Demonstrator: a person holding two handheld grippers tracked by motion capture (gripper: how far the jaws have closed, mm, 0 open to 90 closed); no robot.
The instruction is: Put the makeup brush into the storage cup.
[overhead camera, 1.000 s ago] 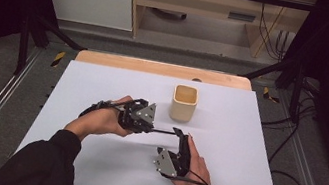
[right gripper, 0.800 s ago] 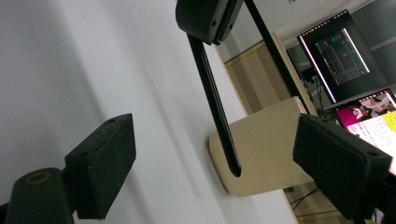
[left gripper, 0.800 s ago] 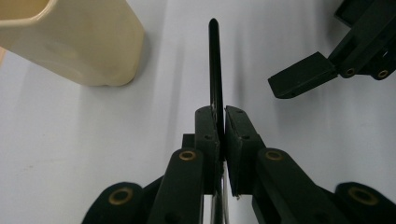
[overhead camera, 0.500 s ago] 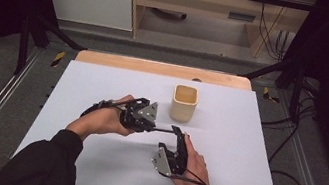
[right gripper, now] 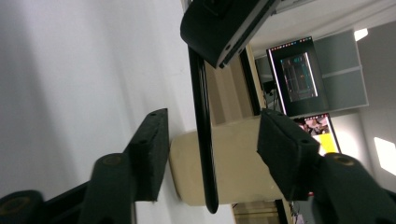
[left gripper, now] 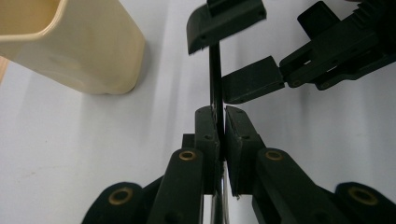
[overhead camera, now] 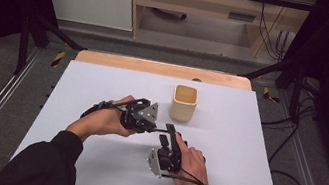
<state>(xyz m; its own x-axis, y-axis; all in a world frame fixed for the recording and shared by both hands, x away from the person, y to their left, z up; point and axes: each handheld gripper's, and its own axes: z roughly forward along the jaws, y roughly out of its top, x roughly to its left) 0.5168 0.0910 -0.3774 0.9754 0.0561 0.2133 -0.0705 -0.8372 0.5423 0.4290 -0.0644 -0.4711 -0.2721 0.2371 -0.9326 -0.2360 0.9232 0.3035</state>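
Black thin rod pinched by left tool; right tool spread; no legible writing.

In the left gripper view, the cream cup is running off the top and left edges, and the thin black strip is disappearing between the closed jaws of the left hand-held gripper. In the right gripper view, the monitor is showing content too small to read.
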